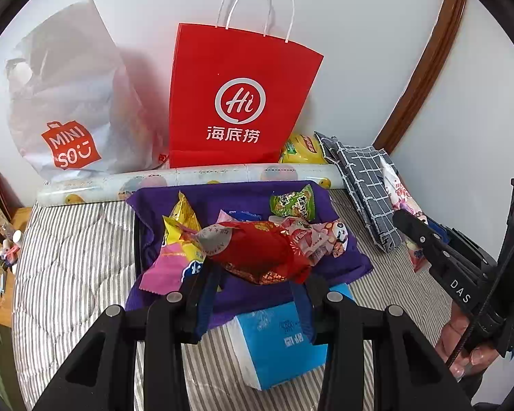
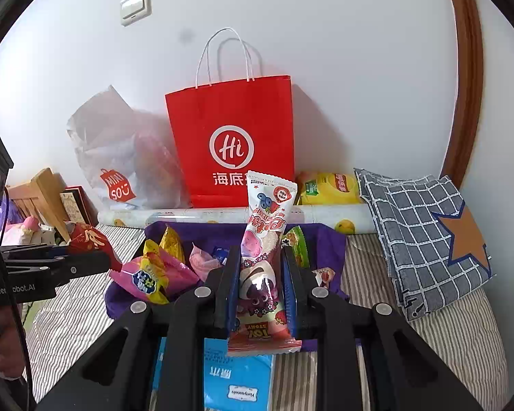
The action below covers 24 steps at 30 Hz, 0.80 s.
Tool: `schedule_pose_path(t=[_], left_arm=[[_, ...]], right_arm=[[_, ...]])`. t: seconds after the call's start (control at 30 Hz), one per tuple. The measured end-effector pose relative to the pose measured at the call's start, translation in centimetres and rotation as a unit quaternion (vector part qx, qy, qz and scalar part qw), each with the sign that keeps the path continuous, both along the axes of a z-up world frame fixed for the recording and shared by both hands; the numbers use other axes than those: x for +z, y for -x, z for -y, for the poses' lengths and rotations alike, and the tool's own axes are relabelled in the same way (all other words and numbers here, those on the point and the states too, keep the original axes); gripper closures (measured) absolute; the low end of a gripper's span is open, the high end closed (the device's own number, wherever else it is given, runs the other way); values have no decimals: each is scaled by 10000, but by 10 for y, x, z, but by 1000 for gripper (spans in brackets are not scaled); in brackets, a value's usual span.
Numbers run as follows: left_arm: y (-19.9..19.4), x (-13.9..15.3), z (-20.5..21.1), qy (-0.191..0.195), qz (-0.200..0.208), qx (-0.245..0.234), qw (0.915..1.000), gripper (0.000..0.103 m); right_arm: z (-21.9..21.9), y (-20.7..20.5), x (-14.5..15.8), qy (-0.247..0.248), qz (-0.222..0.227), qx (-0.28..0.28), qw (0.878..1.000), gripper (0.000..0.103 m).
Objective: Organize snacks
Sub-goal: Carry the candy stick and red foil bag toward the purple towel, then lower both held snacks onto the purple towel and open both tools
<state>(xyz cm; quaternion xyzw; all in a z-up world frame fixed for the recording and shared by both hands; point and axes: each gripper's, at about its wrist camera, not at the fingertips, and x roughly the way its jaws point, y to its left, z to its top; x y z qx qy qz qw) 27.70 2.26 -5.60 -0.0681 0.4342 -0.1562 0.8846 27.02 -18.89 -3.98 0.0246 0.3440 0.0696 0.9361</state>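
Gripping a red snack packet point(image 1: 257, 257), the left gripper point(image 1: 257, 282) holds it just above the purple tray point(image 1: 346, 257), where more snacks point(image 1: 293, 202) lie loose. Over the same tray, the right gripper point(image 2: 262, 279) is clamped on a tall pink snack packet point(image 2: 264, 257), upright between its fingers. Behind the tray stands a red paper bag point(image 1: 236, 102); a blue tissue pack point(image 1: 277, 346) lies in front.

The striped bed point(image 1: 72, 260) carried a purple cloth point(image 1: 346, 257) heaped with snacks, a blue tissue pack point(image 1: 274, 349) at its near edge, a checked fabric point(image 2: 425, 236) to the right, and a patterned roll point(image 1: 202, 178) behind.
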Motion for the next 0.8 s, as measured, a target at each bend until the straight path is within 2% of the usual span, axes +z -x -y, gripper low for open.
schedule_pose_path(t=[0.8], left_arm=[[-45,2,-3,-23,67,4,10000,64]], right_arm=[[3,-45,-6,-22,-10,52,10000,80]])
